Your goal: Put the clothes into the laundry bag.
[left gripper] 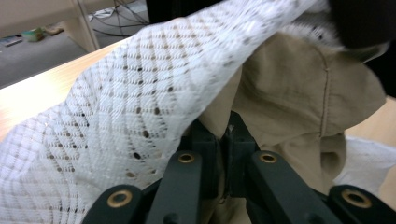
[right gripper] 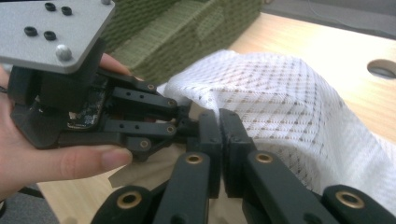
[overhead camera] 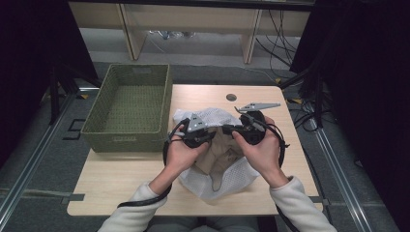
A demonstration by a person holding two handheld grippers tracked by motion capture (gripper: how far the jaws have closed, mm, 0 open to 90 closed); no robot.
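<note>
Two claws meet over the wooden surface (overhead camera: pixel 121 174), beside a green woven basket (overhead camera: pixel 130 106). A white mesh garment (overhead camera: pixel 232 181) with beige lining (overhead camera: pixel 220 154) lies bunched at centre. Left claw (left gripper: pixel 227 140) and right claw (right gripper: pixel 219 140) are each clenched on its fabric. Risk: thin pinches may slip, dropping it short of the basket.

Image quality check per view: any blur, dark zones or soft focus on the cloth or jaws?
High view: sharp and evenly lit on the table, dark at both side edges. Left gripper view: white mesh fabric soft, a blurred black shape in the top right corner. Right gripper view: mesh crisp, the green basket behind slightly soft.
</note>
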